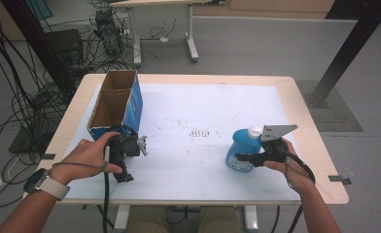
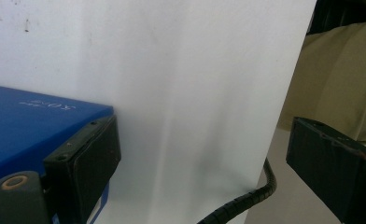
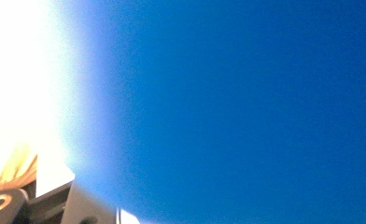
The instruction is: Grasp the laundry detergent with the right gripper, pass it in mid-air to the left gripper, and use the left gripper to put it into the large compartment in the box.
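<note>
A blue bottle (image 1: 242, 145) with a white cap (image 1: 254, 131) stands on the white mat at the right. My right gripper (image 1: 247, 158) is shut on its lower body, and the bottle's blue side (image 3: 242, 107) presses close in the right gripper view. An open-topped blue cardboard box (image 1: 114, 104) with two compartments stands at the left. My left gripper (image 1: 125, 167) rests at its near end. In the left gripper view the left gripper (image 2: 204, 163) is open with only bare mat in the gap, and one jaw lies beside the box's blue wall (image 2: 27, 126).
The wooden table (image 1: 305, 111) carries a white mat (image 1: 203, 107) with faint marks at its middle. Cables (image 1: 28, 97) and equipment crowd the floor at the left. Another table's legs (image 1: 191, 43) stand behind, and a black post (image 1: 349, 48) rises at the right.
</note>
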{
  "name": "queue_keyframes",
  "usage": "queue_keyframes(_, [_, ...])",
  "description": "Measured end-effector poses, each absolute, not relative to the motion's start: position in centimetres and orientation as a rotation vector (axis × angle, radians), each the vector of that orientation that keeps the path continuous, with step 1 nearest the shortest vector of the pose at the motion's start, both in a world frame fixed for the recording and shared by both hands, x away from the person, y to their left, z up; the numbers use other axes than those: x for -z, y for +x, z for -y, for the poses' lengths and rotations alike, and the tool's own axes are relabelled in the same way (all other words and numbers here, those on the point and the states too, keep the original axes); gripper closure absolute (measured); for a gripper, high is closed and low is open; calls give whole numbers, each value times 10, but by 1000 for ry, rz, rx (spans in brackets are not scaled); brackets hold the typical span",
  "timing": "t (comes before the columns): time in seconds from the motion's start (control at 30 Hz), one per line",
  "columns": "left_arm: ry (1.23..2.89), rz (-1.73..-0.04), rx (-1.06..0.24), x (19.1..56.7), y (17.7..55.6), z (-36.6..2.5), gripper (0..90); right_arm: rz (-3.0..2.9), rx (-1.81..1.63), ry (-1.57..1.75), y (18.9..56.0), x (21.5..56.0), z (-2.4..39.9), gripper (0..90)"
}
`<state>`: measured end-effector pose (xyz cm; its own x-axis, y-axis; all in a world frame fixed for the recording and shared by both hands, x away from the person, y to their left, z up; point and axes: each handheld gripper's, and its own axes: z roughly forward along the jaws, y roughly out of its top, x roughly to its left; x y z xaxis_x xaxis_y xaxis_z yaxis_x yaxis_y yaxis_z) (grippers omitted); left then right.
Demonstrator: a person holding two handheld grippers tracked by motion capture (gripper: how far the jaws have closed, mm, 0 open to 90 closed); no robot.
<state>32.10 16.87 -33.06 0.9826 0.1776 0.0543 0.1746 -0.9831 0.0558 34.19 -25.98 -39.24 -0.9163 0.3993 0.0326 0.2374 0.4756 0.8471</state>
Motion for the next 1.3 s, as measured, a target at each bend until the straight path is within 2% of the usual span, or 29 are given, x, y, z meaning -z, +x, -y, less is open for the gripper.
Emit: queue_keyframes(1.3, [3087, -262, -84, 330, 321, -165, 105, -2540, -1442, 543, 342, 394, 261, 439])
